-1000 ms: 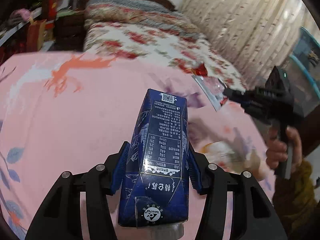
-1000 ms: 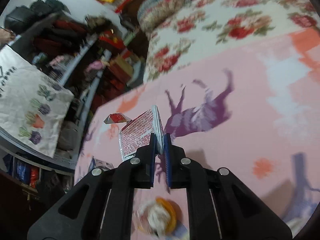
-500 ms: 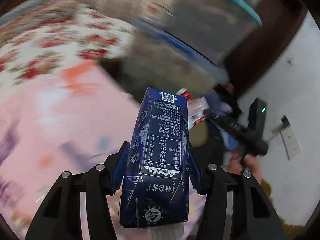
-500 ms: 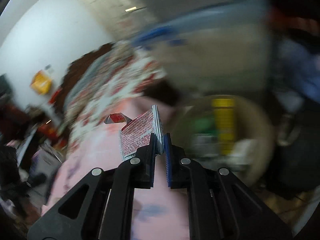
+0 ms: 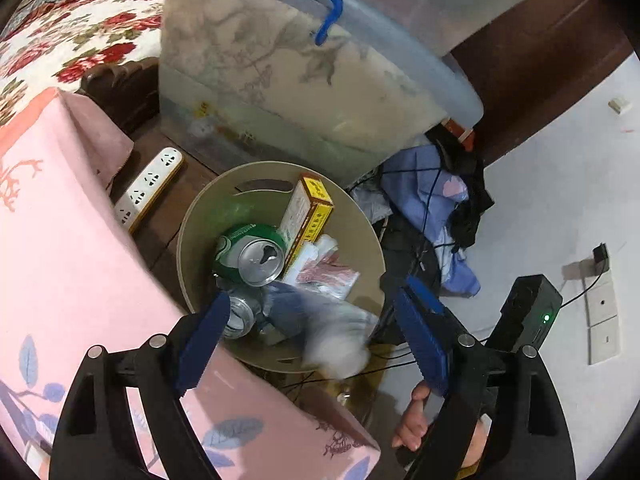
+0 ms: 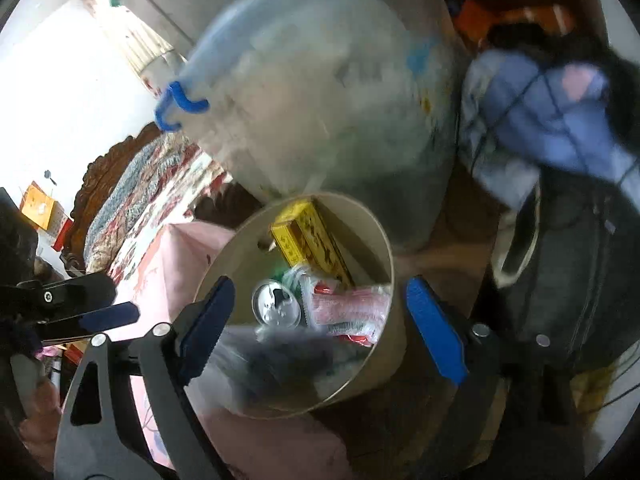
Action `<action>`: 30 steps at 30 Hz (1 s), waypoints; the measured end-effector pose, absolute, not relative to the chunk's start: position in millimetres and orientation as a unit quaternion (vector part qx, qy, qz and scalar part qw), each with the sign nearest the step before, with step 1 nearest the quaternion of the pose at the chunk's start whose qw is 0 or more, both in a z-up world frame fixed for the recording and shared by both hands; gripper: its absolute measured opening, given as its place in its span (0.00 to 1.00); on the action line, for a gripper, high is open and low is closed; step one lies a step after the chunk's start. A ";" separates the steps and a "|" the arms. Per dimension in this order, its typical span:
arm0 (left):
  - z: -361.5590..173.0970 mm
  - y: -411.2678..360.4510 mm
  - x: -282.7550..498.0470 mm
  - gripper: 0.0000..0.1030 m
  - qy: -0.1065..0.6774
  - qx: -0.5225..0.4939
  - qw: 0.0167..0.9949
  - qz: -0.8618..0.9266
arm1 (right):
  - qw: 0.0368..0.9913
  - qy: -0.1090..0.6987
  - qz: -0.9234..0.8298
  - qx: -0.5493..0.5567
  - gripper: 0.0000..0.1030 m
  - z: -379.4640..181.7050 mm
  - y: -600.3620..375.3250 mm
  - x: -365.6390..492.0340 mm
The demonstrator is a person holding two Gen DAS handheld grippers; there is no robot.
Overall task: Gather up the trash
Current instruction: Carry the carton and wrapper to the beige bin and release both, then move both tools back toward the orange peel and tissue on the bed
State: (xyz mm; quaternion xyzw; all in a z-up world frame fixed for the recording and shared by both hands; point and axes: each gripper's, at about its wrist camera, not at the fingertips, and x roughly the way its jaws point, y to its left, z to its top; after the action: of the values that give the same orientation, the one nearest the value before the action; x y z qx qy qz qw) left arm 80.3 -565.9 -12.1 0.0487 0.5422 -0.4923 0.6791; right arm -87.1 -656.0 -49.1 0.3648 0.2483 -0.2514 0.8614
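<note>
Grippers both spread wide, holding nothing: left gripper (image 5: 312,340) and right gripper (image 6: 320,324) hover directly above the waste bin (image 5: 188,236). Blurred carton (image 5: 316,324) lies below them, over the bin's near rim.

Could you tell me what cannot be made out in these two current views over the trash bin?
- Falling item, left wrist view: motion blur hides its print and shape.
- The same smear, right wrist view: unreadable.
- Trash bin bottom: covered by the green can, yellow box and wrappers.
- Storage tub contents, right wrist view: blurred, frosted wall.
- Right gripper: jaws hidden behind the left finger.
</note>
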 end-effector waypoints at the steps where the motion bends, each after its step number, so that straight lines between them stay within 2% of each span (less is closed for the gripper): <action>1: -7.3 -557.3 82.1 0.77 0.540 0.045 0.680 -0.495 | 0.864 0.243 -0.248 0.364 0.79 -45.9 -653.6 -88.4; 5: 28.3 -506.8 83.7 0.77 0.514 0.015 0.678 -0.525 | 0.868 0.209 -0.232 0.387 0.79 -37.2 -646.8 -94.2; 9: 68.7 -421.7 78.1 0.77 0.468 -0.006 0.693 -0.549 | 0.879 0.201 -0.201 0.382 0.79 -23.9 -627.0 -87.0; 14: 90.9 -279.3 81.3 0.77 0.413 -0.016 0.768 -0.490 | 0.891 0.214 -0.120 0.381 0.79 -8.8 -579.4 -57.9; 18: 81.3 -173.2 84.4 0.77 0.415 -0.046 0.817 -0.399 | 0.901 0.246 -0.041 0.355 0.79 -1.8 -520.5 -16.0; 22: 53.5 -105.0 87.1 0.77 0.441 -0.079 0.832 -0.327 | 0.900 0.286 0.026 0.329 0.78 -3.4 -458.2 20.0; 27: 17.2 -60.3 91.0 0.77 0.474 -0.101 0.828 -0.283 | 0.885 0.334 0.106 0.306 0.71 -4.8 -380.4 53.0; 30: -1.1 -54.1 92.0 0.78 0.480 -0.090 0.833 -0.261 | 0.881 0.349 0.139 0.287 0.70 -3.4 -337.7 57.8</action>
State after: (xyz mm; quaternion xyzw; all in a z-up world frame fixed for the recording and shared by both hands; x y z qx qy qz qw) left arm 92.0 -54.1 -1.1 -0.0903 0.4798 -0.2615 0.8326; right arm 57.8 -337.7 -3.4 0.2872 0.3488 0.1388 0.8812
